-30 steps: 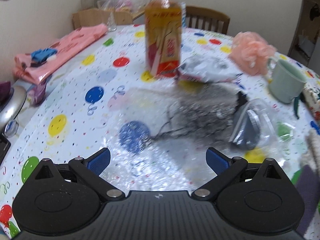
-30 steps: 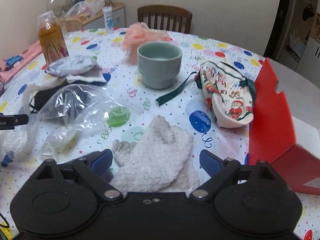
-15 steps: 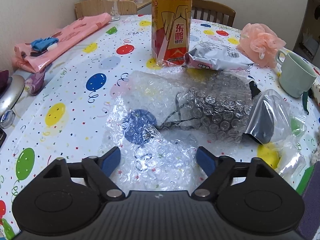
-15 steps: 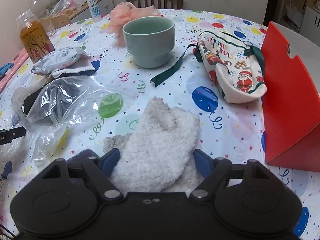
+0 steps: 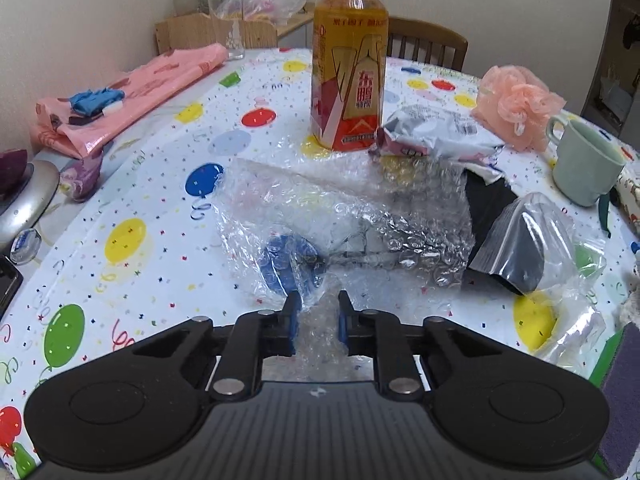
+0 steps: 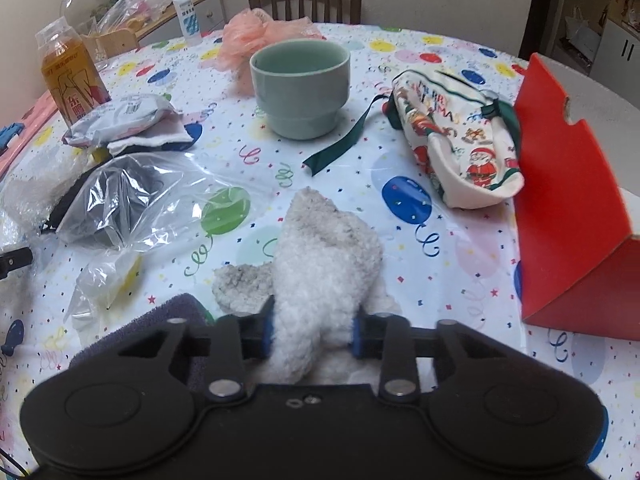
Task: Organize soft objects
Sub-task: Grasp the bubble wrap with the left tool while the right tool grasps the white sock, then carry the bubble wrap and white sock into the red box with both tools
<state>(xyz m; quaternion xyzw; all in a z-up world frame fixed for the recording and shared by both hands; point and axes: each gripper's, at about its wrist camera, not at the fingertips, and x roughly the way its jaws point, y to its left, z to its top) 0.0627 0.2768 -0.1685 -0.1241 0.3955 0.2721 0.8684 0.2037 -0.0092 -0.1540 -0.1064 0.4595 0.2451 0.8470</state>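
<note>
A sheet of clear bubble wrap (image 5: 344, 216) lies on the balloon-print tablecloth (image 5: 132, 216), partly over a black item. My left gripper (image 5: 318, 320) is shut on its near edge. A fluffy white sock (image 6: 324, 256) lies near the table's front in the right wrist view, with a second greyish sock (image 6: 240, 286) beside it. My right gripper (image 6: 314, 334) is shut on the white sock's near end. A clear plastic bag with a dark item (image 6: 120, 196) lies to the left; it also shows in the left wrist view (image 5: 524, 244).
A tea bottle (image 5: 348, 80), a silver snack pack (image 5: 436, 136), a pink bath puff (image 5: 516, 104) and a green cup (image 6: 300, 84) stand farther back. A Christmas pouch (image 6: 460, 136) and a red box (image 6: 572, 200) are at the right. A pink bag (image 5: 132, 88) lies far left.
Both grippers have closed: the left onto the bubble wrap's near edge, the right onto the white sock. Both moved slightly forward and down toward the table.
</note>
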